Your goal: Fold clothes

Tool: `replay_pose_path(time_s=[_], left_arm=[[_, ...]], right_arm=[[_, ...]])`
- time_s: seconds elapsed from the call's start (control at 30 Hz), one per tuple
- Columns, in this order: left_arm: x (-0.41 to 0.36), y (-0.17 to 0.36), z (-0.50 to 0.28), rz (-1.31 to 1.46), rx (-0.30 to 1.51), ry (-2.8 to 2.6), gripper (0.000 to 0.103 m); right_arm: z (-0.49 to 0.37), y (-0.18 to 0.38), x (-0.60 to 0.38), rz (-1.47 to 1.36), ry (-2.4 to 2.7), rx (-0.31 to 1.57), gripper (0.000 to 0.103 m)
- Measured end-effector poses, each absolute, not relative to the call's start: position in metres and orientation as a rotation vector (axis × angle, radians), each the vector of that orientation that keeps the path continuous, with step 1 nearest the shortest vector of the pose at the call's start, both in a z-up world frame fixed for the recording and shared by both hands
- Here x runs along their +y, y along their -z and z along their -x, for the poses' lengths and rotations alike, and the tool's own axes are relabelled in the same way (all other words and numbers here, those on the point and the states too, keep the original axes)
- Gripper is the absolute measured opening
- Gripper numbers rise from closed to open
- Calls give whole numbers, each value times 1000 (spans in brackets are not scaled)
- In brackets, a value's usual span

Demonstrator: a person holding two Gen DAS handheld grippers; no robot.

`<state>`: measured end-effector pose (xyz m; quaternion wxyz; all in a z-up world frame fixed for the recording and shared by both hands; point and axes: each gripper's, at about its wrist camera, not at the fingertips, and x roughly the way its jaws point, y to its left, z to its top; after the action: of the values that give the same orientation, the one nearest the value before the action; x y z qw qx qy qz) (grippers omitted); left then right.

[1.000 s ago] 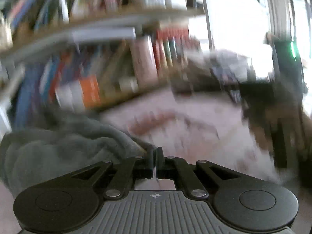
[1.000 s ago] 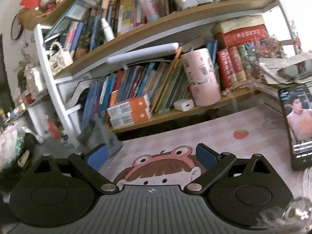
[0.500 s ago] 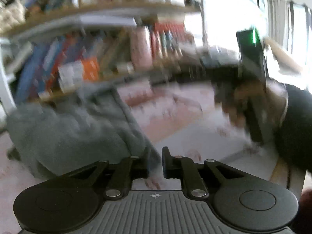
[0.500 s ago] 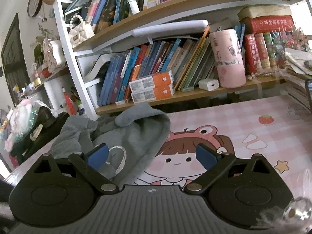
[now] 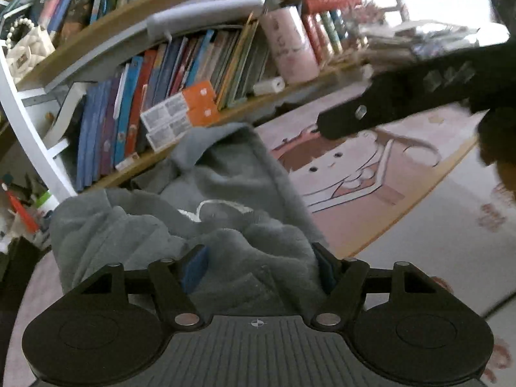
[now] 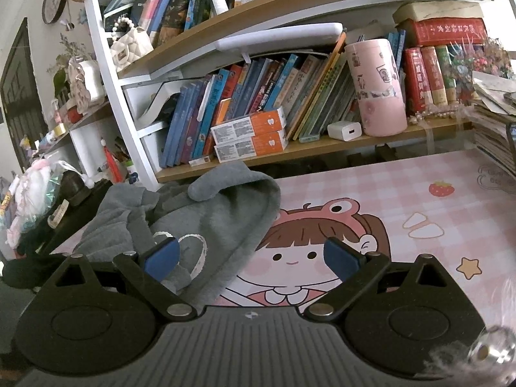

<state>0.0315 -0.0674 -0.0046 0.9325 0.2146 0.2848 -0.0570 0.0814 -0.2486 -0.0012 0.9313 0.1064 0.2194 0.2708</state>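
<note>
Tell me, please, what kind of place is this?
Probably a home study or a child's room: a crowded bookshelf behind a desk, a pink cartoon desk mat, and a crumpled grey hoodie on it.

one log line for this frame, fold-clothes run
stage: pre-fold | grey hoodie: crumpled on pink desk mat | left gripper: open, fabric between fingers | right gripper: open, over hoodie edge

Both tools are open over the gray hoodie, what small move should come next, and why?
Probably close the left tool on the fabric bunched between its fingers; the gray hoodie lies crumpled on the pink mat and needs lifting to spread flat. The right tool is open, holding nothing.
</note>
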Motion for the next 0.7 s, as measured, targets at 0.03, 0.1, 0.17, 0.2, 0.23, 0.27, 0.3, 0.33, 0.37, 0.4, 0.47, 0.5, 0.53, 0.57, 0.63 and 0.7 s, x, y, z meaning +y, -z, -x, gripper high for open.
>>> replay_pose_path(time_s=[0.03,0.1,0.17,0.2,0.23,0.27,0.3,0.33,0.37,0.4,0.47,0.5,0.53,0.57,0.63,0.7], left_arm=[[-66,5,-32,-439,582,118,44],[-57,1,-29,-417,562,114,23],[-39,-17,-16,-328,517,118,18],[-25,-29,-7,-255,486,120,18],[-8,-41,3,-181,454,116,18],[12,-52,14,-114,420,102,18],[34,-62,25,-50,397,78,18],[56,-67,36,2,393,40,18],[77,-71,47,48,397,-6,18],[96,-70,56,81,410,-70,18],[128,-61,74,124,455,-229,21],[145,-57,83,145,477,-309,23],[161,-53,91,167,499,-389,26],[173,-49,97,181,518,-469,28],[180,-47,99,177,521,-536,28],[180,-47,98,157,518,-552,44]], right_arm=[[-81,1,-249,-216,-554,449,97],[-82,1,-249,-215,-553,448,97],[-81,1,-250,-218,-555,446,97],[-81,0,-250,-219,-555,442,97],[-80,0,-250,-221,-555,439,97],[-80,-1,-251,-223,-555,436,97],[-79,-1,-251,-225,-555,435,97],[-79,-1,-251,-227,-555,434,97],[-79,-2,-251,-228,-556,434,97],[-79,-2,-251,-229,-558,435,97],[-78,-3,-249,-226,-565,433,97],[-77,-3,-248,-223,-569,433,97],[-76,-3,-246,-218,-578,435,97],[-75,-3,-244,-213,-587,437,97],[-74,-1,-240,-200,-605,446,97],[-73,1,-235,-180,-619,464,97]])
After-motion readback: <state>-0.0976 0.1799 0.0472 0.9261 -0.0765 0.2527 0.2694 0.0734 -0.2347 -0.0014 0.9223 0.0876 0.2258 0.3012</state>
